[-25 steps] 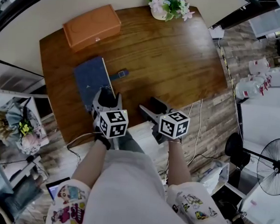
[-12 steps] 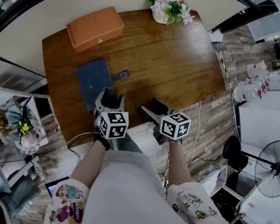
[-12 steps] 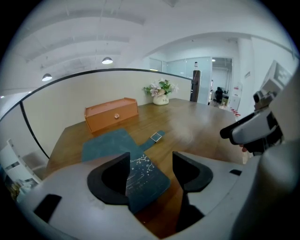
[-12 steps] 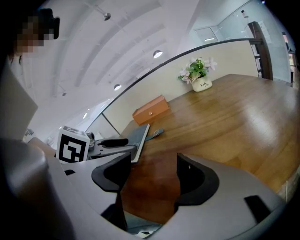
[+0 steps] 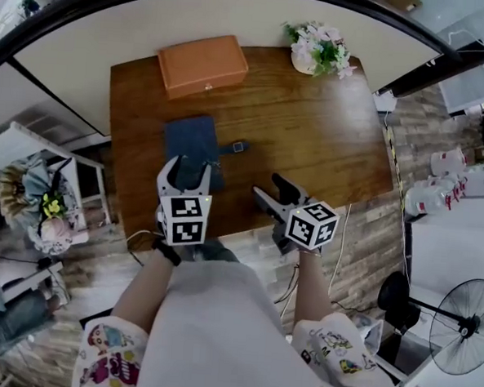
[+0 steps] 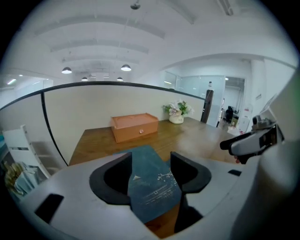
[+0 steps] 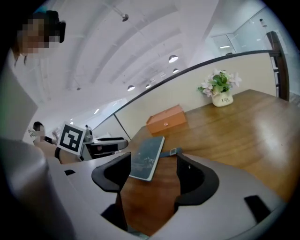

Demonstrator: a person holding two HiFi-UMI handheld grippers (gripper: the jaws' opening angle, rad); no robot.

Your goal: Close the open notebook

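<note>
Both the left gripper (image 5: 188,166) and right gripper (image 5: 268,187) lift clear of the closed notebook (image 5: 194,149), jaws apart and empty, the left's just narrowed slightly: task looks complete.

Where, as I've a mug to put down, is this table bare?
The widest bare tabletop lies right of the notebook, from the flower pot down to the near edge. A narrow strip separates notebook and orange box. Crowded: the left half, around the notebook and its strap.
</note>
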